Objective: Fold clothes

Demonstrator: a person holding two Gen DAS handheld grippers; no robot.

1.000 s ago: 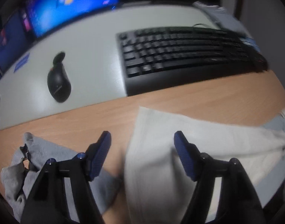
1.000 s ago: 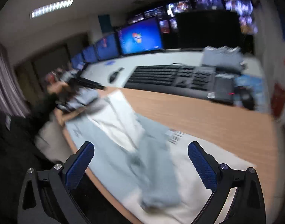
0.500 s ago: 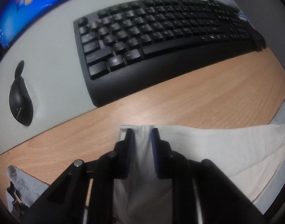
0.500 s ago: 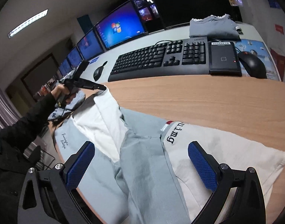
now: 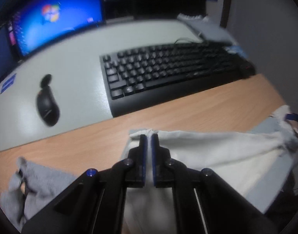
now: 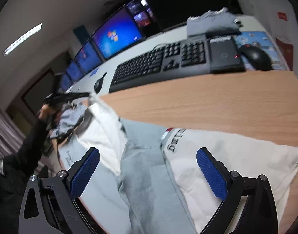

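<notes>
A white and pale blue garment lies spread along the near edge of the wooden desk. In the left wrist view my left gripper is shut on the garment's white corner and holds it a little above the desk. From the right wrist view that same gripper shows at the far left, lifting the white corner. My right gripper hangs open over the garment's middle, above its blue strip, with nothing between its blue pads.
A black keyboard and a black mouse lie on the grey desk strip behind. A crumpled grey garment sits at the left. A folded grey garment, a card reader and a second mouse stand at the back right. Monitors line the rear.
My left gripper went from open astride the white corner to shut on it, then lifted and drew it back. The right gripper sank over the garment and rolled.
</notes>
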